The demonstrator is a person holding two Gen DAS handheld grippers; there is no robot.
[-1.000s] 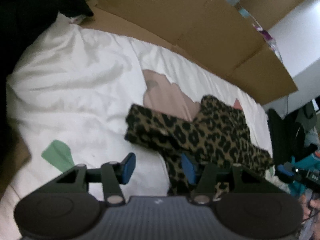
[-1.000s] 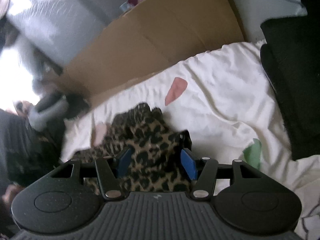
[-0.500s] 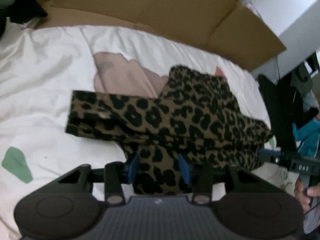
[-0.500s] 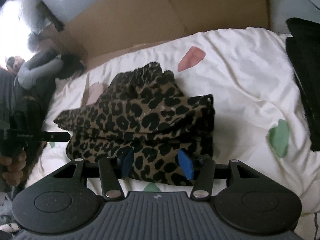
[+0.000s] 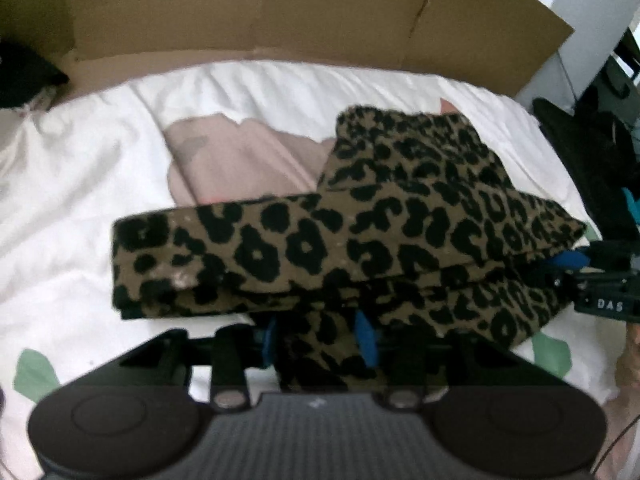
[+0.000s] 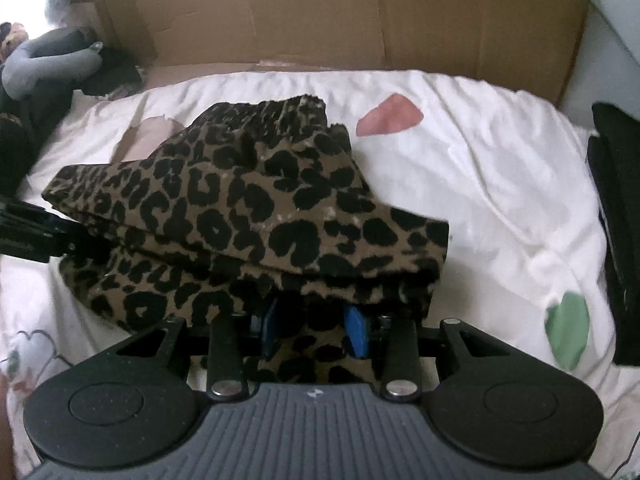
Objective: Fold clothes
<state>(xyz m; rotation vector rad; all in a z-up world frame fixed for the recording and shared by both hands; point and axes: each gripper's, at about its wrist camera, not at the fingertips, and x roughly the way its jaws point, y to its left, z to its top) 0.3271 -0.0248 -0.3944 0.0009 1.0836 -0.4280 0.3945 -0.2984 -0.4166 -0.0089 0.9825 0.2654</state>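
Now both grippers' fingers, left (image 5: 318,338) and right (image 6: 312,334), clenched on the leopard-print garment (image 5: 360,232).

Home bedroom, white duvet (image 6: 480,168), cardboard box (image 6: 360,20)

In your left wrist view, the folded leopard-print garment (image 5: 360,232) lies on the white patterned bedsheet (image 5: 80,184), at centre. The flattened brown cardboard sheet (image 5: 260,12) stands behind it at 12 o'clock. A dark pile of clothes (image 5: 592,160) sits at 3 o'clock, off the sheet's edge. The left gripper (image 5: 320,340) meets the garment's near edge at 6 o'clock. In your right wrist view, the right gripper (image 6: 314,332) likewise sits at 6 o'clock, with fabric between its fingers.
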